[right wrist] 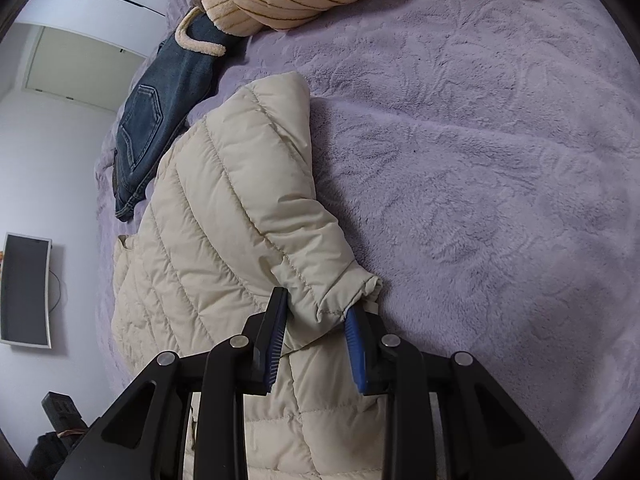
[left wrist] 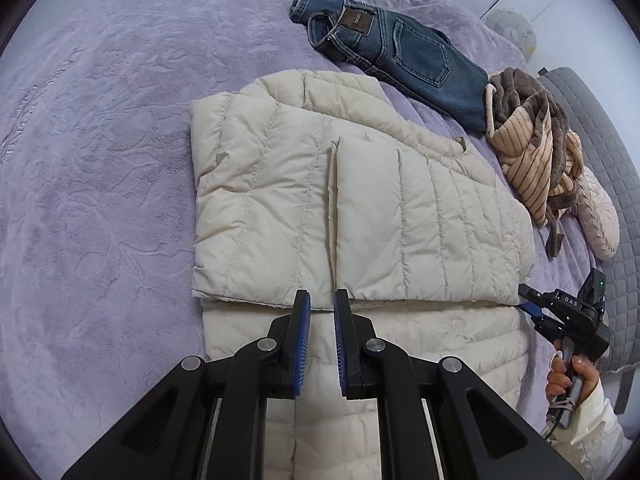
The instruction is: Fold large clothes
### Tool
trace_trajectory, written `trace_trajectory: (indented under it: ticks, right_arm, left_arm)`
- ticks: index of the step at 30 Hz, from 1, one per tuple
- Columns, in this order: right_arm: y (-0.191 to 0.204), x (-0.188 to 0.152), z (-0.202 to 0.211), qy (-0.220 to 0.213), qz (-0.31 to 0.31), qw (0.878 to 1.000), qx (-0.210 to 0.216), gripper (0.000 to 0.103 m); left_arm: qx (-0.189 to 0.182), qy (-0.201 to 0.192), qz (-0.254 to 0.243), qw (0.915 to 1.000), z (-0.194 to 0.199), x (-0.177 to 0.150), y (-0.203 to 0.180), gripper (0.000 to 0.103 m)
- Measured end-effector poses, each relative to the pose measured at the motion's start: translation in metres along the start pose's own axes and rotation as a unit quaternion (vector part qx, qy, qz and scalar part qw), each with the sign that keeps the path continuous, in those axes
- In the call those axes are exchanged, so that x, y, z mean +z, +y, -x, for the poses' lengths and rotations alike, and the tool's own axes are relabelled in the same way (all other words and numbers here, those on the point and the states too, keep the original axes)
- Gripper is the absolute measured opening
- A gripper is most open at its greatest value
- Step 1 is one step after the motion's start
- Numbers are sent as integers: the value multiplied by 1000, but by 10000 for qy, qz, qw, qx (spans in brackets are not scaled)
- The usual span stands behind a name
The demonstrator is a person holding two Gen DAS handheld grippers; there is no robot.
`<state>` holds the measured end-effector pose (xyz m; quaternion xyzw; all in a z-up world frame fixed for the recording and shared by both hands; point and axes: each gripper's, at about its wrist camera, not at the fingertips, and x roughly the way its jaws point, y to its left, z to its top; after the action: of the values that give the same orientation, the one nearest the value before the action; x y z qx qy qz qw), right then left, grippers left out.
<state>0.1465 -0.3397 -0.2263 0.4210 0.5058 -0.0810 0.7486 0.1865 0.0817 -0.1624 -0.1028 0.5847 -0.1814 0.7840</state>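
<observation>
A cream quilted puffer jacket [left wrist: 360,216] lies partly folded on the lilac bedspread [left wrist: 100,160], one sleeve laid across its body. In the left wrist view my left gripper [left wrist: 322,300] hovers over the jacket's fold edge, jaws nearly together with nothing between them. My right gripper [right wrist: 316,304] is shut on the cuff of the other sleeve [right wrist: 280,200], with the fabric bunched between the blue pads [right wrist: 354,344]. The same gripper [left wrist: 532,306] shows at the jacket's right edge in the left wrist view, held by a hand [left wrist: 568,372].
Folded blue jeans [left wrist: 400,52] lie beyond the jacket. A striped beige and brown fleece garment [left wrist: 536,152] is heaped at the right beside a pale pillow [left wrist: 600,216] and a grey quilted mat [left wrist: 600,140]. Bare bedspread [right wrist: 480,160] spreads right of the sleeve.
</observation>
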Motion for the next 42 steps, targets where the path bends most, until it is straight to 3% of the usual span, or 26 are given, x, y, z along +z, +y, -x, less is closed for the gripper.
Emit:
trace_trajectory:
  ticks: [5, 9, 13, 17, 20, 27, 35, 42]
  right_arm:
    - [28, -12, 20, 137, 769, 9966, -257, 32]
    - [55, -21, 52, -356, 1535, 9866, -412, 32]
    - [63, 12, 59, -812, 1468, 9842, -570, 32]
    - [66, 55, 37, -967, 1315, 9850, -554, 28]
    - [68, 69, 10, -734, 1356, 9866, -535, 28]
    - [66, 51, -39, -322, 1750, 9793, -965, 27]
    - [68, 46, -10, -334, 1660, 9801, -1033, 28]
    - [64, 20, 21, -138, 1466, 9849, -909, 28]
  left_arm:
    - [-117, -309, -198, 9993, 10, 23, -18, 14]
    - [-86, -458, -413, 9981, 2, 45, -40, 14]
    - [-22, -442, -623, 9971, -16, 61, -58, 14]
    - [543, -98, -728, 9958, -55, 59, -53, 14]
    - [633, 77, -604, 9961, -69, 46, -40, 14]
    - [662, 144, -437, 9967, -76, 35, -28, 14]
    - [846, 97, -401, 9956, -50, 27, -27, 14]
    - [955, 187, -420, 9944, -25, 14, -30, 14]
